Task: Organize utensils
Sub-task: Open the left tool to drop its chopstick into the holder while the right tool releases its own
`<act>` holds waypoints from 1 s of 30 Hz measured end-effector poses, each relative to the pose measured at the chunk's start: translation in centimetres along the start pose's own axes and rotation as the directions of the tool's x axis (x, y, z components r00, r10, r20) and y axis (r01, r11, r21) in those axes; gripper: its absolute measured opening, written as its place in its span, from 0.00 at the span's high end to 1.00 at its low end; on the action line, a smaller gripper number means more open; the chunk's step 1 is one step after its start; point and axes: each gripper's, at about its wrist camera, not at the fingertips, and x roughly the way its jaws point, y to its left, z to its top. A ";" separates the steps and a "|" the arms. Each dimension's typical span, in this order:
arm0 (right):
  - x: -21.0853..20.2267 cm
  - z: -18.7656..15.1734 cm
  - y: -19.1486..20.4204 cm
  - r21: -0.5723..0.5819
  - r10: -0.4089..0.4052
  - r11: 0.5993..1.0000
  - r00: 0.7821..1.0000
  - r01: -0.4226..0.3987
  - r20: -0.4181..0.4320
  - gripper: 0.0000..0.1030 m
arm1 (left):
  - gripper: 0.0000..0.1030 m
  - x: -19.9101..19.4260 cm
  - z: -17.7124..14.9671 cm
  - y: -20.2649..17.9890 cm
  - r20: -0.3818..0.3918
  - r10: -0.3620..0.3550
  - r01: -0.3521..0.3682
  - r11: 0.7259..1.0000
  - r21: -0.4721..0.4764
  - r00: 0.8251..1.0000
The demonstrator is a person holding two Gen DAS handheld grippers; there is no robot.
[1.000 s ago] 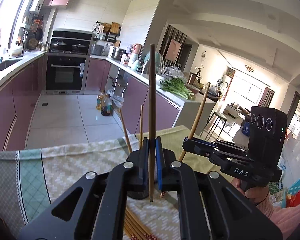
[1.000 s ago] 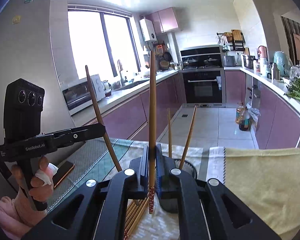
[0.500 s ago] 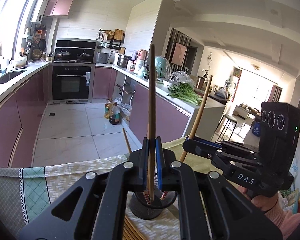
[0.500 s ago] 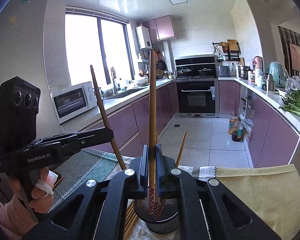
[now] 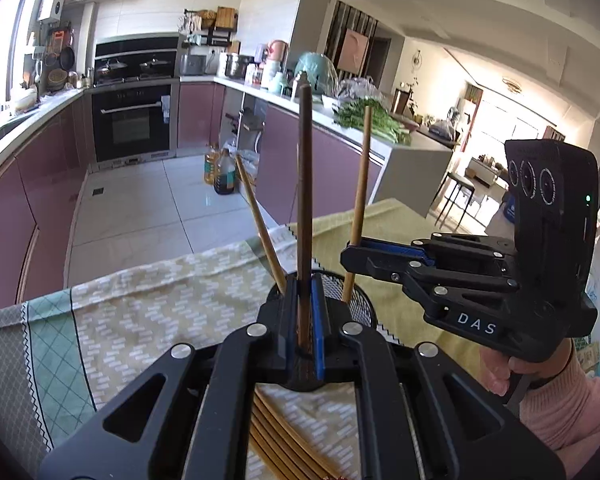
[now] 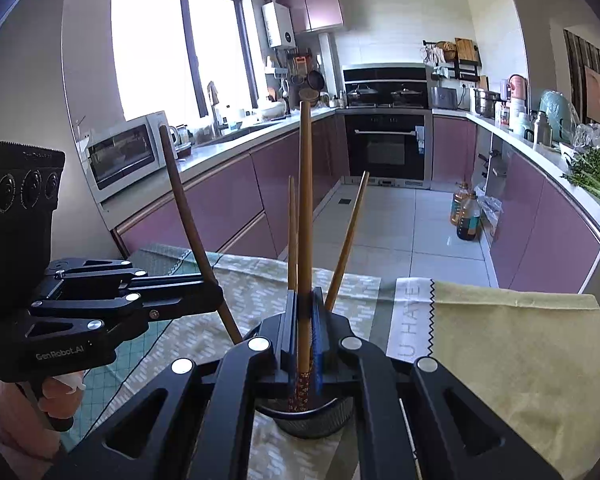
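My left gripper (image 5: 304,280) is shut on a dark brown chopstick (image 5: 304,184) held upright. Its lower end dips behind the fingers at the black mesh holder (image 5: 358,300). In the right wrist view, my right gripper (image 6: 305,296) is shut on a lighter chopstick (image 6: 305,200), whose patterned tip sits inside the mesh holder (image 6: 312,420). Two more chopsticks (image 6: 348,236) lean in the holder. Each gripper shows in the other's view: the right gripper (image 5: 346,256) to the right, the left gripper (image 6: 218,298) to the left. Both hang close together over the holder.
Several loose chopsticks (image 5: 276,440) lie on the patterned tablecloth (image 5: 160,312) just in front of the holder. A yellow cloth (image 6: 500,352) covers the table's right part. The table edge drops to the kitchen floor beyond. Hands in pink sleeves (image 5: 560,400) hold the grippers.
Both grippers have sunk and moved forward over the holder. The two held chopsticks have come down with them, their lower ends now in the holder's mouth.
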 end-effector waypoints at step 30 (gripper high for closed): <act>1.4 -0.5 -1.5 0.076 0.027 0.997 1.000 -0.026 -0.008 0.88 | 0.73 -0.6 -0.9 1.6 0.039 0.086 -0.082 0.993 -0.083 0.996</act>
